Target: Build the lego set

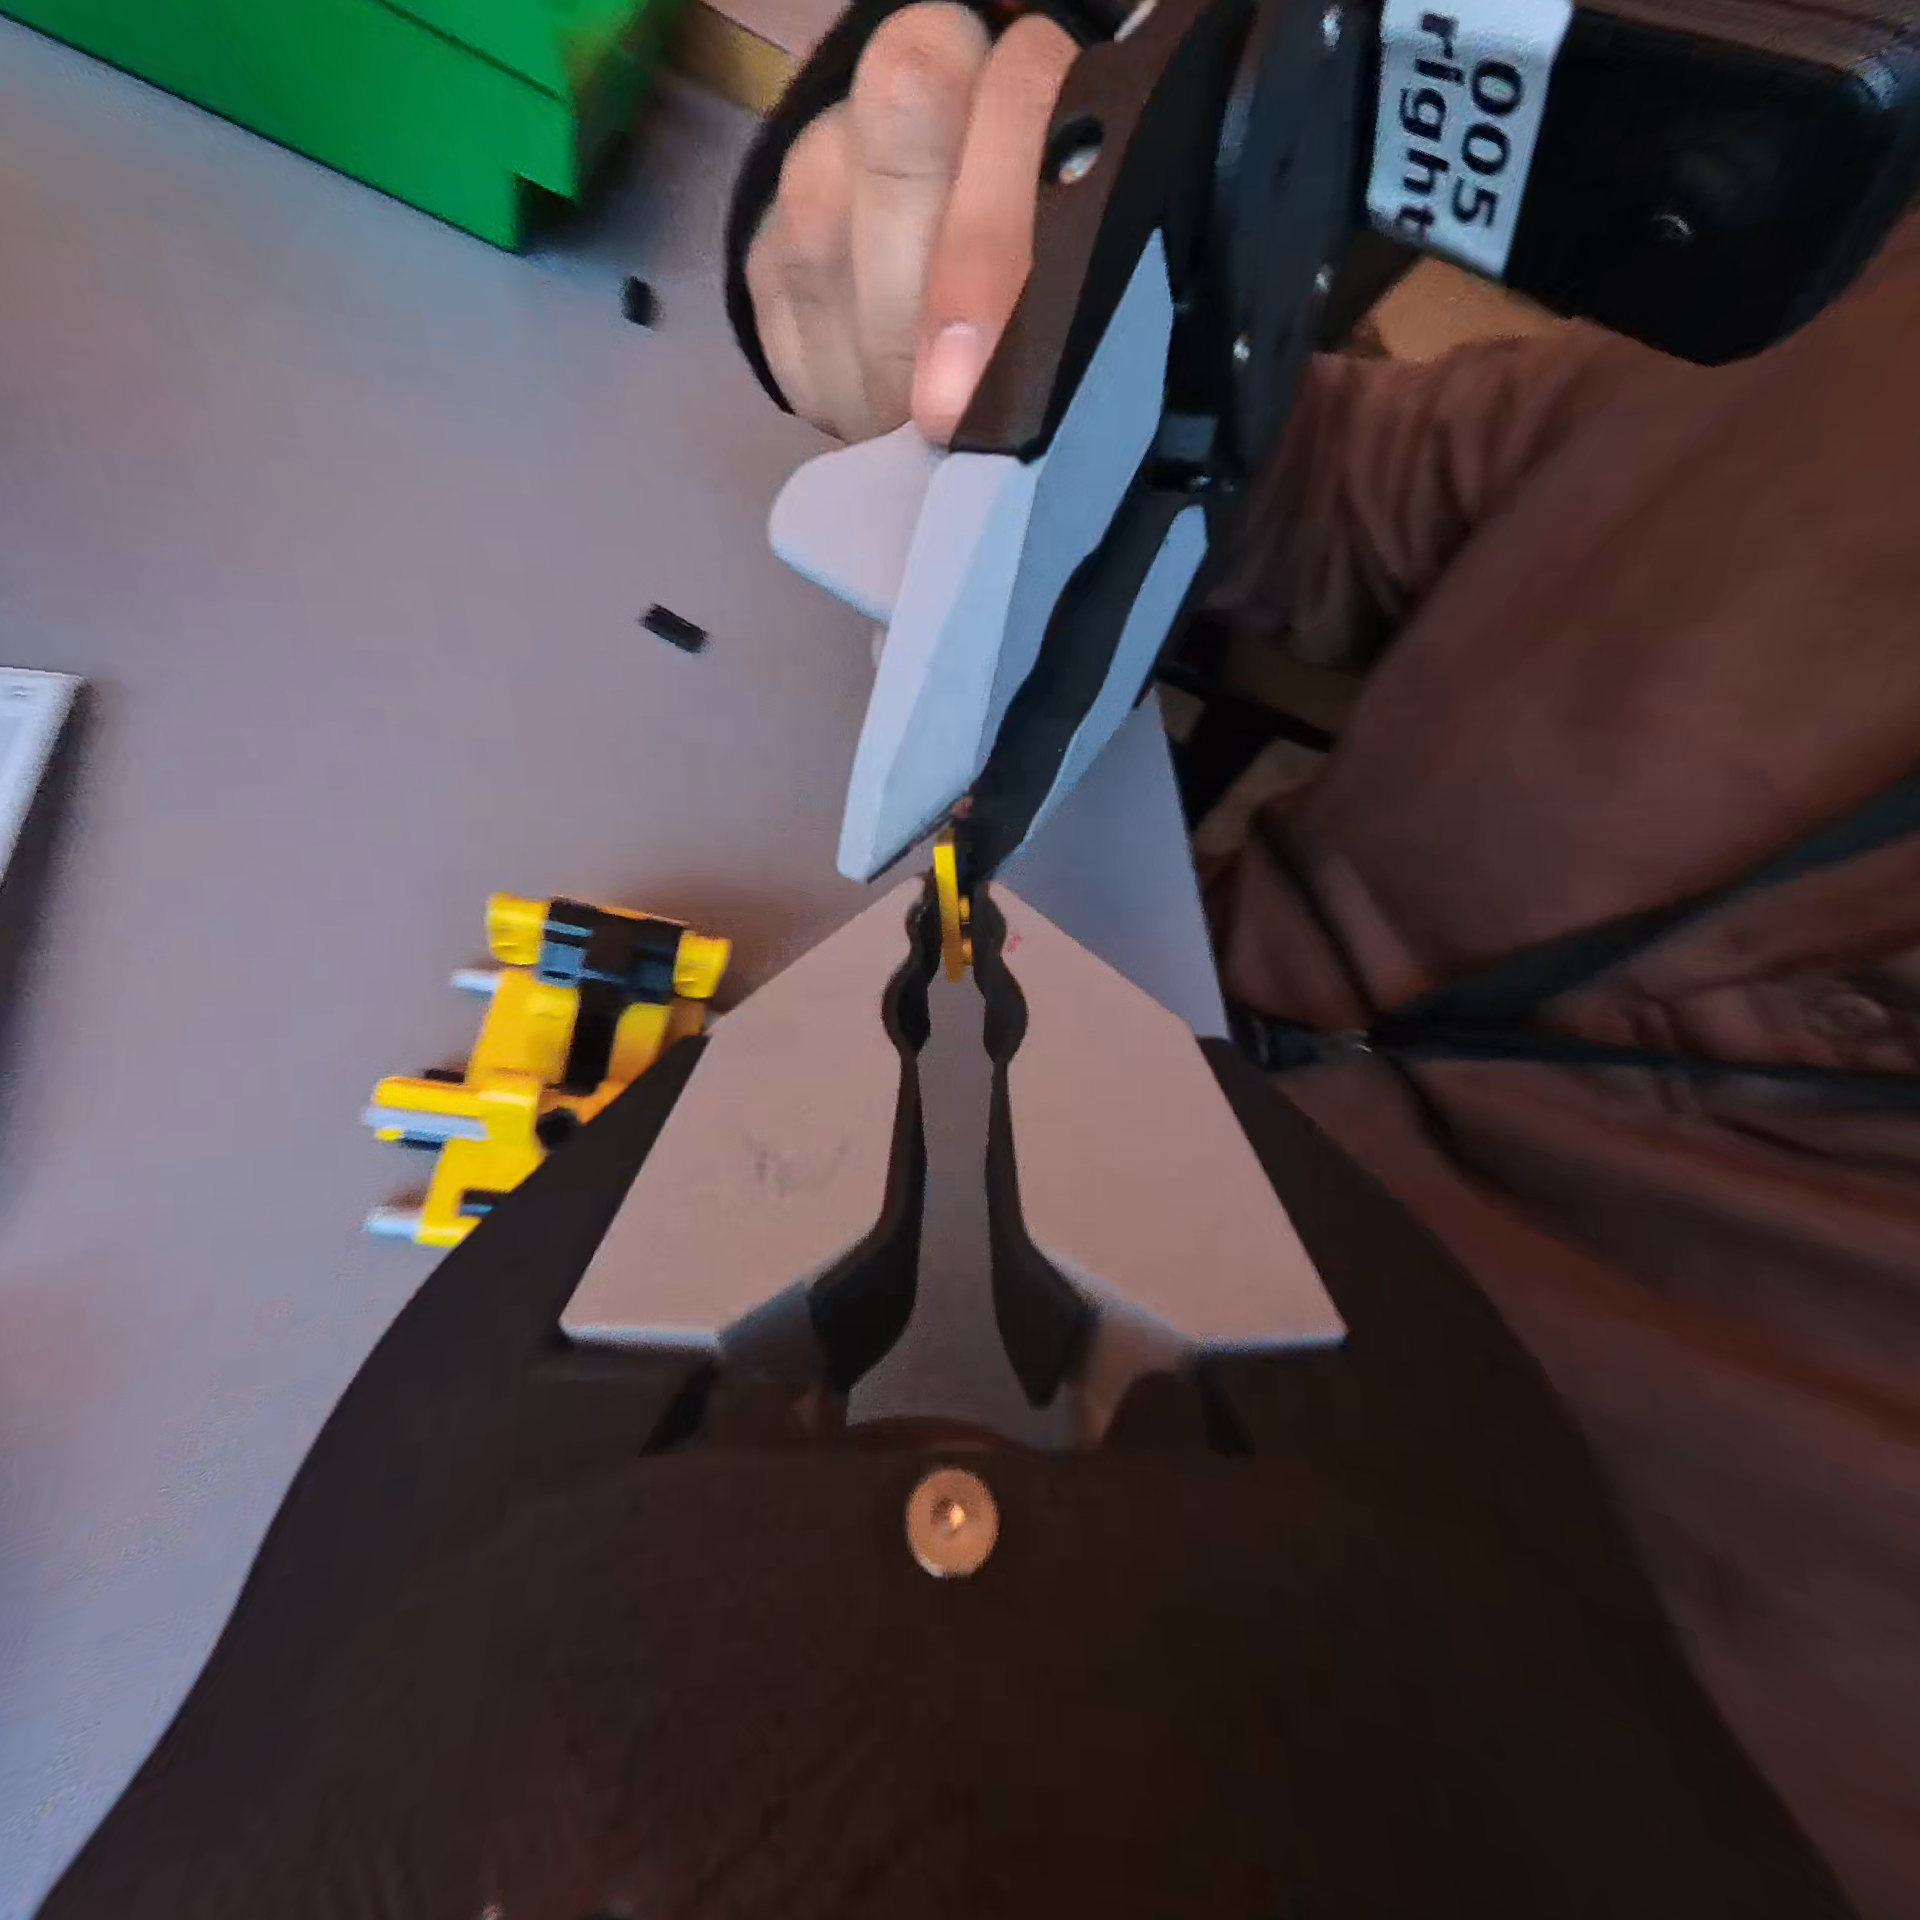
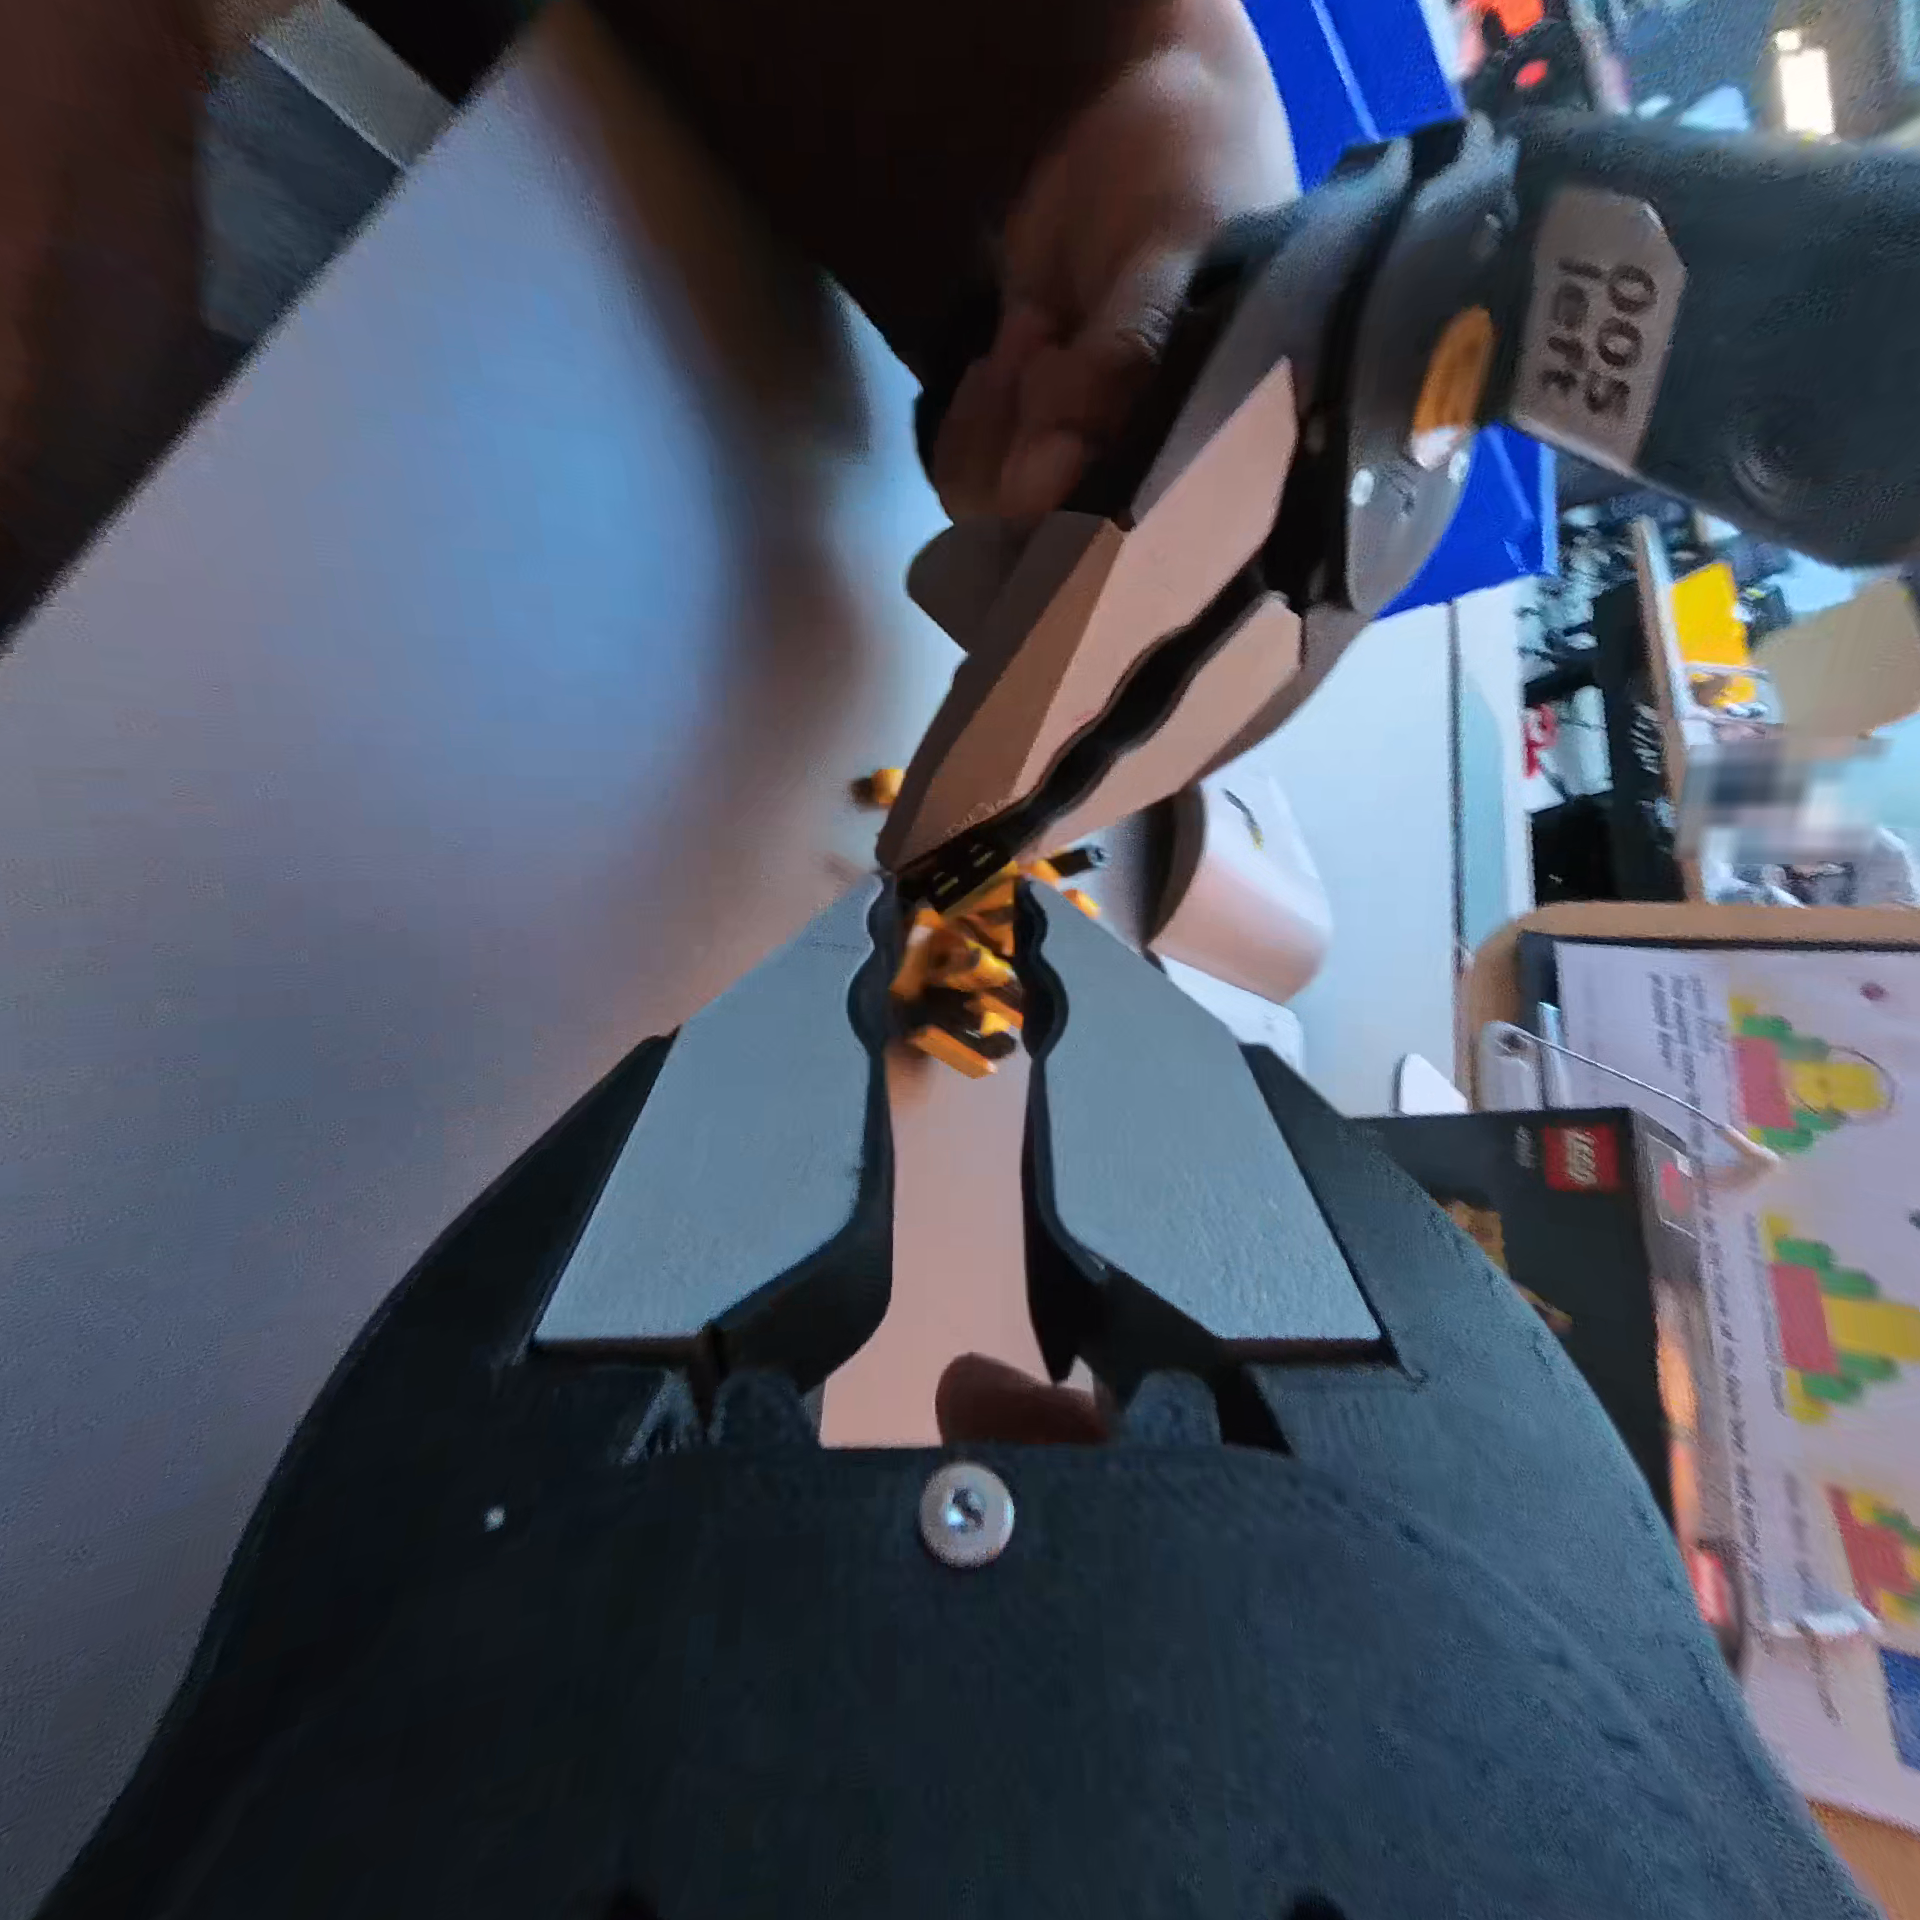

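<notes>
My left gripper (image 1: pixel 951 909) and my right gripper (image 2: pixel 956 902) meet tip to tip above the grey table (image 1: pixel 260 520). A small yellow piece (image 1: pixel 949 914) sits between the left fingertips, and its upper end reaches into the tips of the right gripper (image 1: pixel 956 831). In the right wrist view the left gripper (image 2: pixel 940 857) pinches a small black part (image 2: pixel 956 873) that spans the gap between my right fingertips. Both jaws stand nearly closed on this small piece. A yellow and black partial model (image 1: pixel 540 1060) lies on the table to the left. Blurred loose yellow and black pieces (image 2: pixel 961 997) lie beyond the tips.
A green box (image 1: pixel 312 104) stands at the far left. Two black pins (image 1: pixel 673 629) (image 1: pixel 639 301) lie loose on the table. A white booklet edge (image 1: pixel 31 748) is at the left. A black lego box (image 2: pixel 1538 1216) and printed sheets (image 2: pixel 1818 1247) lie at the right. Less than 4 cm separates the two grippers' tips.
</notes>
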